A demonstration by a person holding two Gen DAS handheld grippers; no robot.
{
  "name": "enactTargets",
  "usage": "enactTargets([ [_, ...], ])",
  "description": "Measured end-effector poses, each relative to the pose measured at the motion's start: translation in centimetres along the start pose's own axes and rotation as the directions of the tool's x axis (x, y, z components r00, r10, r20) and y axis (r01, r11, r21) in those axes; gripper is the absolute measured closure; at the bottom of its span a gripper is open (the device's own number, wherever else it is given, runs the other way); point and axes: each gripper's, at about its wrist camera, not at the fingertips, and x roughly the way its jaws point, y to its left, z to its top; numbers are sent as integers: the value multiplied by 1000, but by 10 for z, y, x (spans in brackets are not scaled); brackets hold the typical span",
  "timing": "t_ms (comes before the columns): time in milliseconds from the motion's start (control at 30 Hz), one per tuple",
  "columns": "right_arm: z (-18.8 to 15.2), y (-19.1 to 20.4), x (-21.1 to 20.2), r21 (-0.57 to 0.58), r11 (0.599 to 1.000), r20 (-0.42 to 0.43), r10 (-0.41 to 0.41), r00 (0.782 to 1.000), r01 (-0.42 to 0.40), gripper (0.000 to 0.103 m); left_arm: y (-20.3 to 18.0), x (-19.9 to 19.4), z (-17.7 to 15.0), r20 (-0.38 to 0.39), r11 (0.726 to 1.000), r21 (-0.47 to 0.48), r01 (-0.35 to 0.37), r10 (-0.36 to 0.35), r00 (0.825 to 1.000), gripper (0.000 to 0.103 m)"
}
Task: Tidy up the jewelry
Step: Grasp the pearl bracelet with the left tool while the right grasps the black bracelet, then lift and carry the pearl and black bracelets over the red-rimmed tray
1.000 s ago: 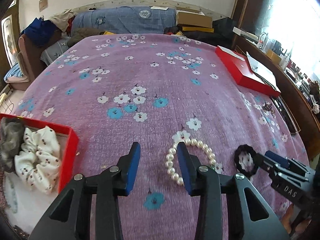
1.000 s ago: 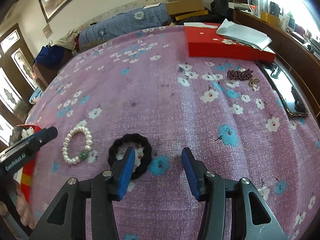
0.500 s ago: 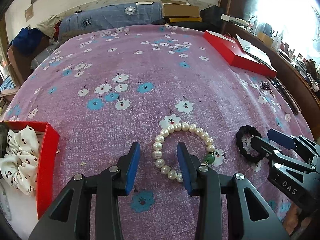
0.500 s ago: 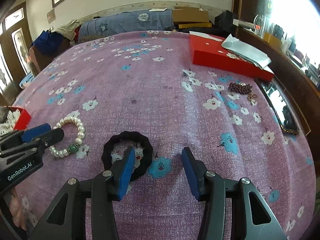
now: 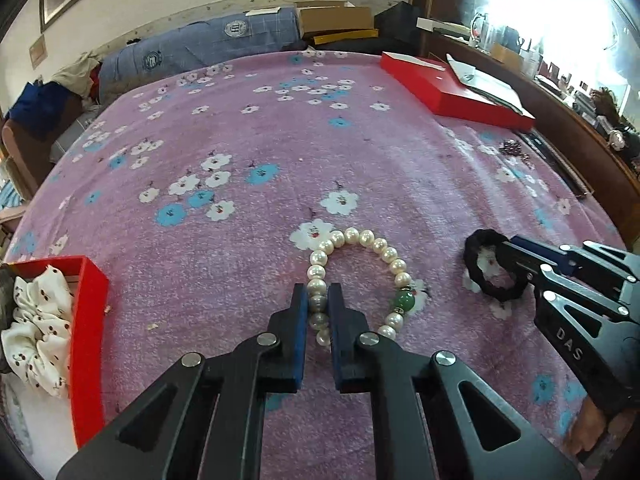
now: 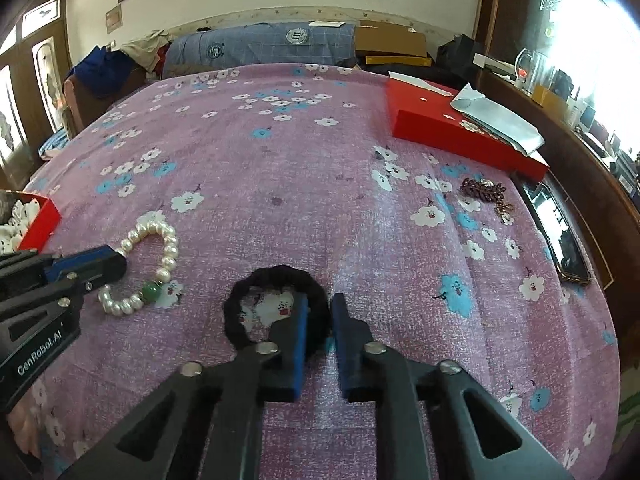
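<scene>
A pearl bracelet [image 5: 362, 240] with one green bead lies on the purple flowered bedspread [image 5: 280, 140]. My left gripper [image 5: 319, 300] is shut on its left side, pearls pinched between the blue pads. To its right lies a black hair tie [image 5: 478, 276], and my right gripper [image 6: 319, 312] is shut on that tie's right rim [image 6: 280, 274]. In the right wrist view the bracelet [image 6: 170, 246] sits at the left with the left gripper's tip on it. A red box [image 5: 86, 320] at the left edge holds a white spotted scrunchie [image 5: 34, 320].
A flat red box lid [image 6: 452, 136] with a grey pouch on it lies at the far right of the bed. A brown chain piece [image 6: 482, 192] and a dark phone [image 6: 560, 232] lie near the right edge. Folded bedding and cardboard boxes line the far side.
Both grippers have closed: the left on the pearl bracelet's left side, the right on the black hair tie's rim. The left gripper also came slightly lower and closer to the bracelet.
</scene>
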Motion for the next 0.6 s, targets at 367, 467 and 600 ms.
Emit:
enactTargets([
  [367, 2, -13, -18, 112, 992, 65, 58, 996, -65, 93, -2, -21, -4, 50, 1000, -10, 10, -9, 999, 94],
  [467, 2, -15, -20, 124, 990, 72, 59, 996, -68, 93, -4, -26, -5, 65, 1000, -4, 11, -10, 998, 94],
  [600, 1, -21, -25, 147, 987, 88, 55, 995, -67, 93, -7, -37, -5, 93, 1000, -4, 22, -21, 995, 94],
])
